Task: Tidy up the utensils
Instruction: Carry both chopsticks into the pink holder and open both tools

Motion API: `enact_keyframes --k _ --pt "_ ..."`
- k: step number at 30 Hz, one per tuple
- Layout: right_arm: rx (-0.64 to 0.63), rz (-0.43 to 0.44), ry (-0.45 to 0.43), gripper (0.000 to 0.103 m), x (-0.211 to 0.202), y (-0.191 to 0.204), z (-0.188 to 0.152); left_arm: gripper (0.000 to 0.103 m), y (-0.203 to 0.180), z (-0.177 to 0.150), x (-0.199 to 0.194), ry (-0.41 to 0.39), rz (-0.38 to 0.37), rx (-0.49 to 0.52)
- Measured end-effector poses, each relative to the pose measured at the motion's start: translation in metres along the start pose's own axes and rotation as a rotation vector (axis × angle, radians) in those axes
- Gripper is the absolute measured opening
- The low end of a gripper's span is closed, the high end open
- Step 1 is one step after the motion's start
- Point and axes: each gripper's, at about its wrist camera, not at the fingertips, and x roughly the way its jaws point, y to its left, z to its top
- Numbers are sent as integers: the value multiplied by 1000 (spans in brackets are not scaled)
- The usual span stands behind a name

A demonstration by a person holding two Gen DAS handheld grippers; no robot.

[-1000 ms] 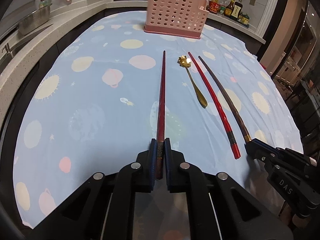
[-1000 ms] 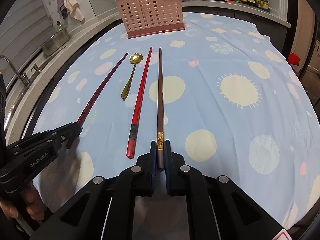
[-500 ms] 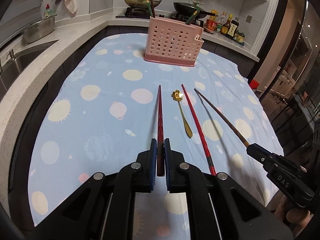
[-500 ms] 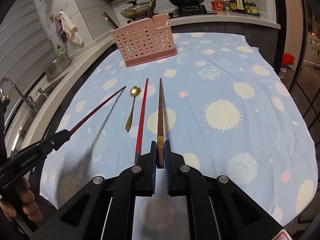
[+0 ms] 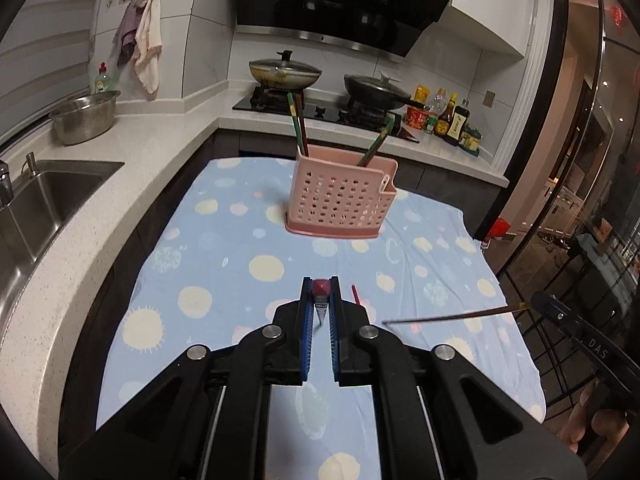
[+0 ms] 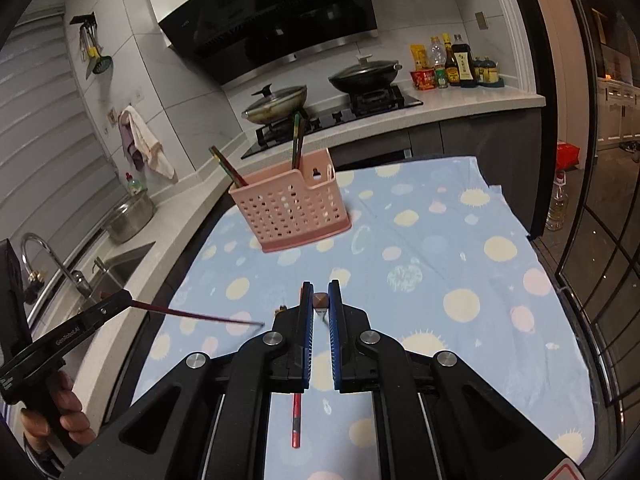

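Note:
My left gripper (image 5: 321, 294) is shut on a dark red chopstick (image 5: 321, 289), seen end-on, raised above the table; from the right wrist view the same chopstick (image 6: 192, 314) points down and right. My right gripper (image 6: 320, 300) is shut on a brown chopstick (image 6: 320, 301), also end-on; in the left wrist view it (image 5: 448, 316) slants leftward. A pink perforated utensil basket (image 5: 340, 200) stands at the far end of the table, with several chopsticks in it. A bright red chopstick (image 6: 296, 420) lies on the cloth, partly hidden by my right gripper. A bit of the gold spoon (image 6: 282, 309) shows.
The table wears a blue dotted cloth (image 5: 224, 264). A sink (image 5: 36, 200) and steel bowl (image 5: 84, 120) are on the left counter. A stove with two pans (image 5: 284, 74) and sauce bottles (image 5: 452, 120) line the back counter. A glass door (image 5: 592, 200) is at the right.
Both grippers have lifted their chopsticks off the cloth and tilted them up, so the sticks now hang tip-down. The view has risen from the table to the kitchen.

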Motion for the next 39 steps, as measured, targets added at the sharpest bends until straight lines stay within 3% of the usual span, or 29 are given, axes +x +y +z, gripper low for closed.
enact_keyframes --k 19,31,39 --pt "-27 34 -188 7 6 11 94 7 -21 107 -4 -216 -18 36" --pt "-40 75 -290 7 51 34 183 7 -35 195 27 -321 -38 53" --pt "-46 92 -320 7 91 52 228 7 -43 233 62 -344 -33 77"
